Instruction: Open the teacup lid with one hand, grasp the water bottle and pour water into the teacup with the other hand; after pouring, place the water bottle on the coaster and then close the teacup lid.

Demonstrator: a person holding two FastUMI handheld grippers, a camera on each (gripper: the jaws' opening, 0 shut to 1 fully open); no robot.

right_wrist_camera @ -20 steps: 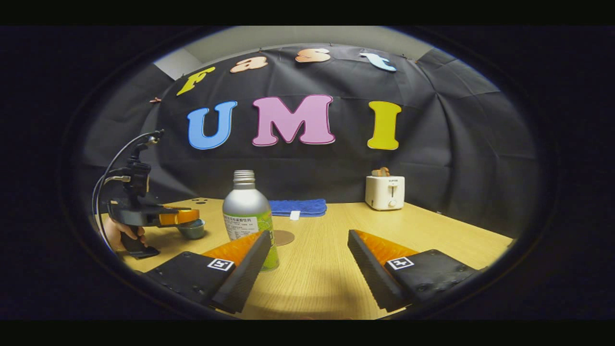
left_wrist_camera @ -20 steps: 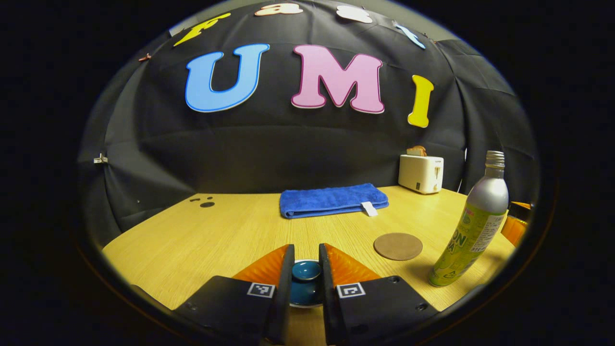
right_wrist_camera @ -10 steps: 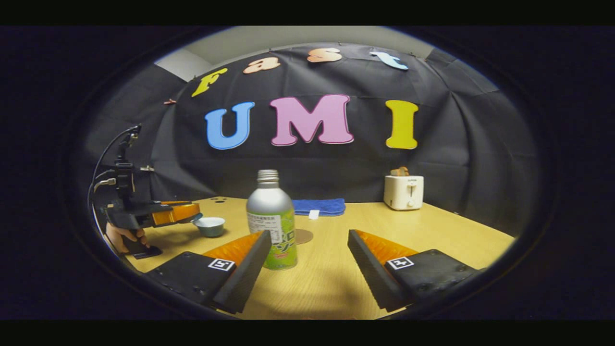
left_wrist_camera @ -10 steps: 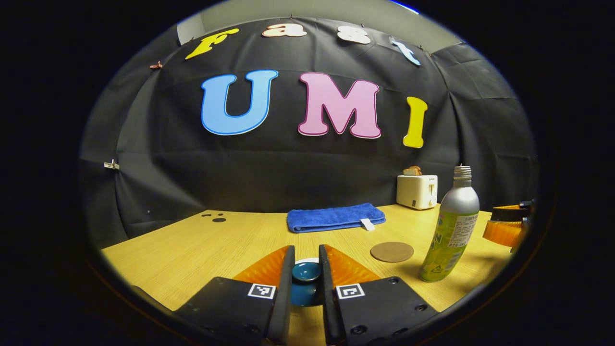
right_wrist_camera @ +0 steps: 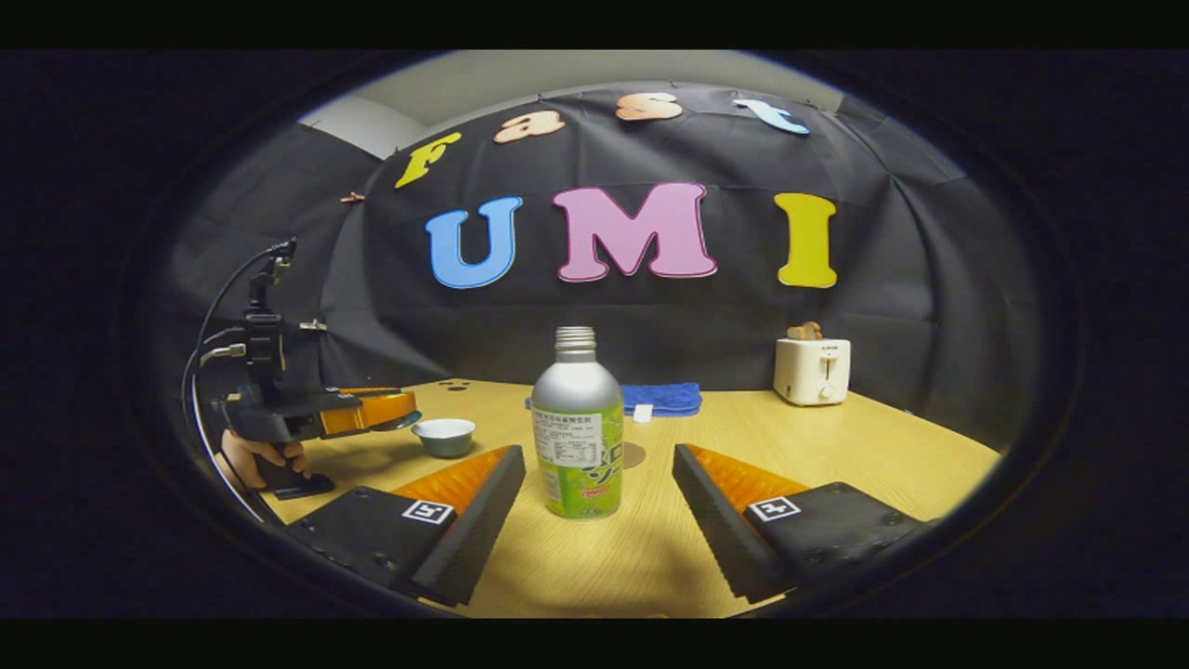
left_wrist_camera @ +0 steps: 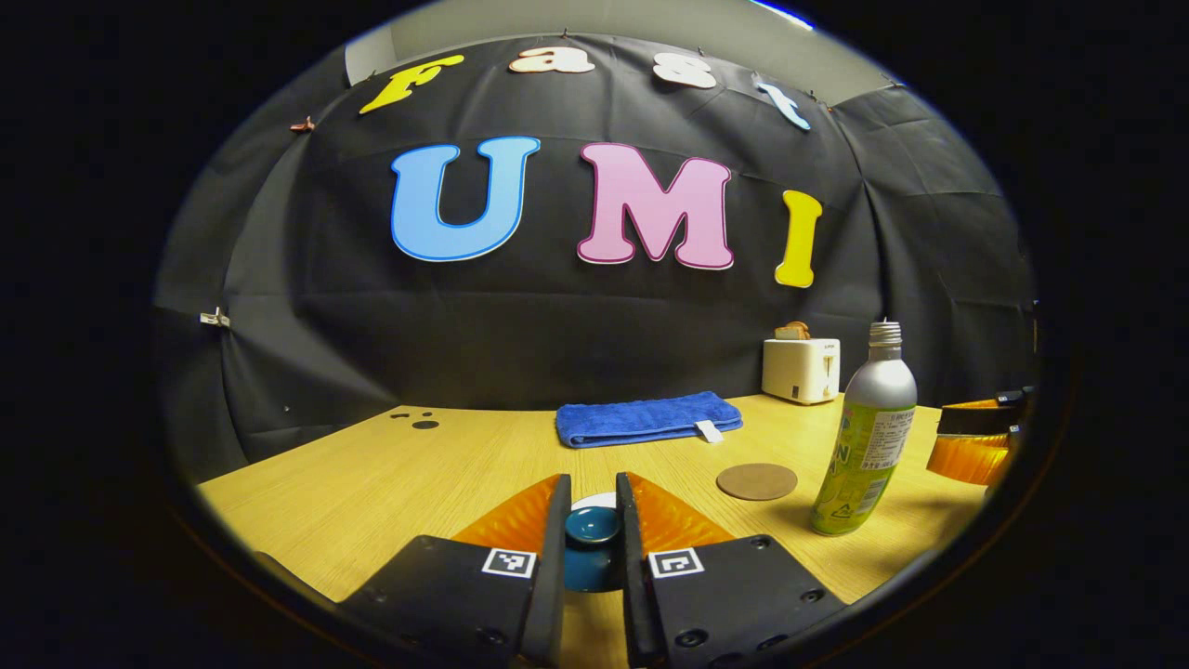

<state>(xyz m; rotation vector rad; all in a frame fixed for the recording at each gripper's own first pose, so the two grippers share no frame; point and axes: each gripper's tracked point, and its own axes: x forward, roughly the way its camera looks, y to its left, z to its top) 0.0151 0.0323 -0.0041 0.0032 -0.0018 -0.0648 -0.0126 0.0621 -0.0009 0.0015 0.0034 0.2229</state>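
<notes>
Teacup (right_wrist_camera: 444, 436) uncovered on table (right_wrist_camera: 836, 455), left of centre in right gripper view; lid (left_wrist_camera: 593, 525) held clear of cup, pinched at knob by left gripper (left_wrist_camera: 592, 531), jaws narrow. Water bottle (right_wrist_camera: 577, 426) upright, capless, framed between fingers of right gripper (right_wrist_camera: 594, 483), jaws wide, not touching. Coaster (left_wrist_camera: 756, 481) just beside bottle. Step in hand: grasp bottle. Judgement: advance level, centre fingers on labelled body, close firmly. Count: 1 teacup, 1 lid, 1 bottle, 1 coaster, 1 towel (left_wrist_camera: 647, 417), 1 toaster (left_wrist_camera: 800, 368), 2 grippers.
</notes>
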